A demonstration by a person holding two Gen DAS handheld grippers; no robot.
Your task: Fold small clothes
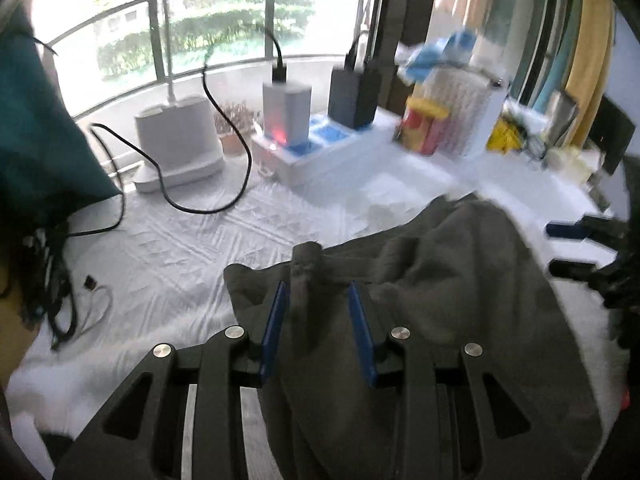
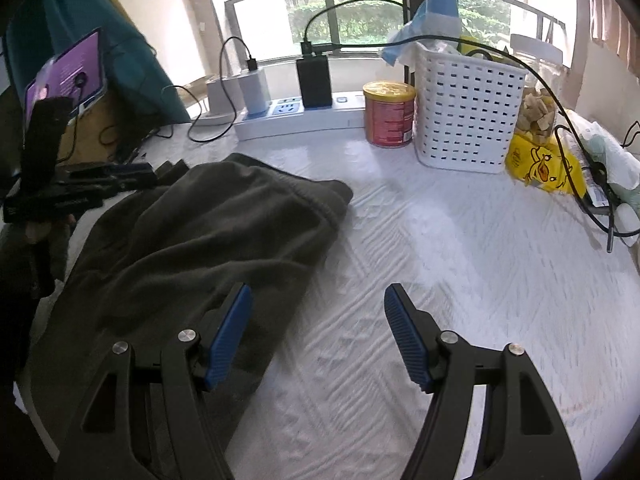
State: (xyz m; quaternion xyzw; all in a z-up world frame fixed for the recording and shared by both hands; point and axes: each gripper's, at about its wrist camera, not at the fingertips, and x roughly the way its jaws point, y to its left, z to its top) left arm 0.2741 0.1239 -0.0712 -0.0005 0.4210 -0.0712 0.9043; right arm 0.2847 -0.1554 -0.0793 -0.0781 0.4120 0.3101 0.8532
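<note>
A dark grey garment lies bunched on the white patterned cloth. A raised fold of it stands between the blue pads of my left gripper, whose jaws stand a little apart around the fold. In the right wrist view the same garment covers the left half of the table. My right gripper is open and empty, its left fingertip just over the garment's right edge, the right one over bare cloth. The left gripper shows at far left on the garment's far edge.
A power strip with chargers and cables stands at the back. A red can, white basket, yellow bag and a black cable crowd the back right. Cables lie at the left.
</note>
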